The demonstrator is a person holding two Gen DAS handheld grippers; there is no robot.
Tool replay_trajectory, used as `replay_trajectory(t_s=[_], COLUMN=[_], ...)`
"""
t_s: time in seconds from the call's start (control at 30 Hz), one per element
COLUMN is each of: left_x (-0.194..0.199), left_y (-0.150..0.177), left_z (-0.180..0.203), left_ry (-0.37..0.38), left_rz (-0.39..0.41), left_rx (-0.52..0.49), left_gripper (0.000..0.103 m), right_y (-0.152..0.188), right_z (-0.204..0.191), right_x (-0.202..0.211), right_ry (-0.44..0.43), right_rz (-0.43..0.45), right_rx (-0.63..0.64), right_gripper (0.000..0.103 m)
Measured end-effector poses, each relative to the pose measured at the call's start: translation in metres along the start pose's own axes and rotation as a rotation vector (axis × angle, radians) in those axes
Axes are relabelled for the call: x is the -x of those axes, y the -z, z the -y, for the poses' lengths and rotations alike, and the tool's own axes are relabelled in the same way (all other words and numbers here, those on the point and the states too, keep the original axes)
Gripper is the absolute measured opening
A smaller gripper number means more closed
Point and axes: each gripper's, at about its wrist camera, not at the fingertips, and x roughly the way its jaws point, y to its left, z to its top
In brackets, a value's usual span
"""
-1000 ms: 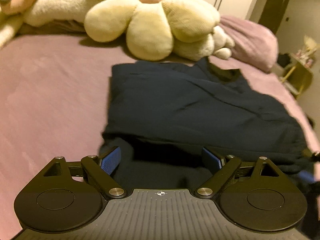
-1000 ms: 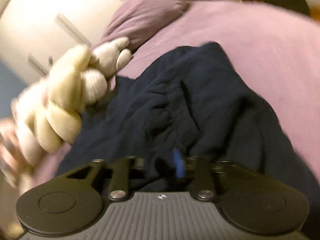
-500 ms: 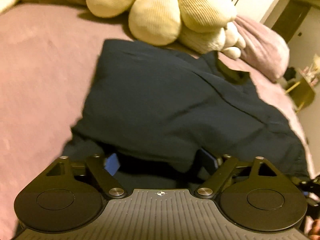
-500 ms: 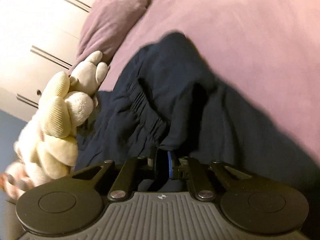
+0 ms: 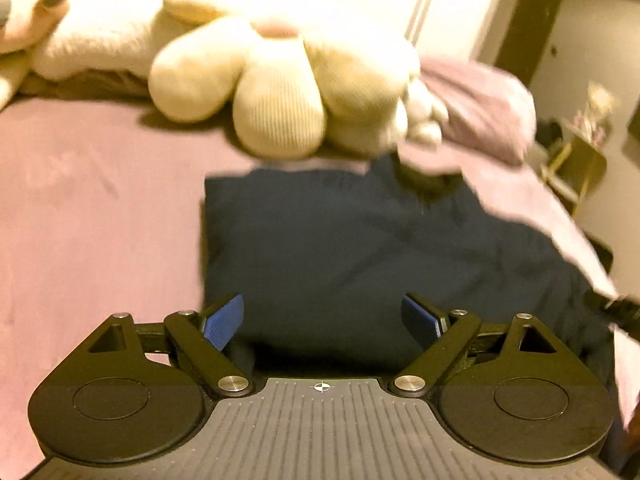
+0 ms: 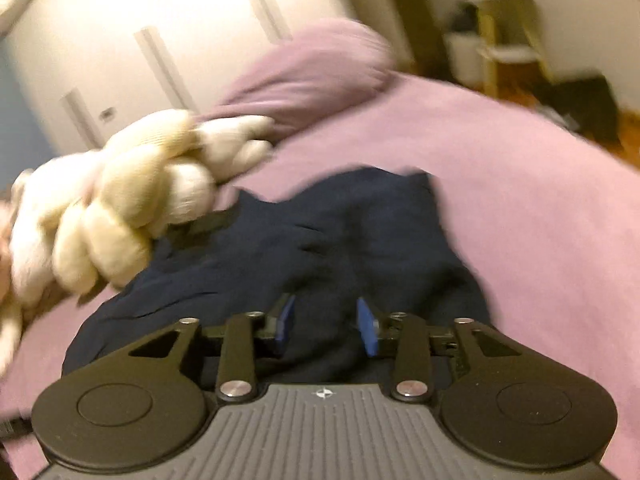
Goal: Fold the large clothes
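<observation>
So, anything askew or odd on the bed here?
Slightly. The dark garment is folded, but its far right corner is rumpled and lies against the cream plush toy. Nothing on the purple bedspread looks spilled or damaged.

Warm, yellowish indoor light, fairly dim. Both wrist views smear with motion blur: the cream plush toy point(image 5: 280, 80) goes soft, and the wardrobe doors point(image 6: 132, 40) streak and glare pale. The dark garment point(image 5: 360, 248) loses its folds in murk. A shadow pools under the plush; fisheye bends the edges.
</observation>
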Motion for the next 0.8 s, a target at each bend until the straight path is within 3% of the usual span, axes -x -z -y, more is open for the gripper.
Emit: replay_trajectory(t_s=[0.07, 0.2, 0.3, 0.37, 0.4, 0.5, 0.67, 0.8], left_x=[-0.015, -0.061, -0.096, -0.112, -0.116, -0.116, -0.093, -0.089], left_y=[-0.007, -0.009, -0.002, 0.007, 0.01, 0.015, 0.009, 0.017], left_z=[0.007, 0.02, 0.017, 0.005, -0.001, -0.013, -0.016, -0.037], left_ry=[-0.025, -0.156, -0.217, -0.199, -0.178, -0.141, -0.207, -0.219], left_rz=[0.059, 0.105, 0.06, 0.034, 0.041, 0.064, 0.056, 0.036], left_rx=[-0.012, -0.122, -0.179, -0.164, -0.14, -0.104, -0.137, -0.069], left_gripper=[0.093, 0.095, 0.097, 0.103, 0.103, 0.103, 0.103, 0.103], right_y=[0.001, 0.006, 0.011, 0.016, 0.019, 0.022, 0.019, 0.015], right_z=[-0.029, -0.079, -0.087, -0.078, -0.07, -0.052, -0.055, -0.034], right_x=[-0.015, -0.051, -0.086, -0.113, -0.127, -0.133, -0.122, -0.084], right_ry=[-0.031, -0.015, 0.042, 0.139, 0.174, 0.129, 0.135, 0.164], right_rz=[0.04, 0.116, 0.098, 0.048, 0.015, 0.014, 0.011, 0.082], right_rx=[0.102, 0.34, 0.433, 0.47, 0.483, 0.454, 0.481, 0.406], right_gripper=[0.026, 0.026, 0.026, 0.02, 0.017, 0.017, 0.016, 0.014])
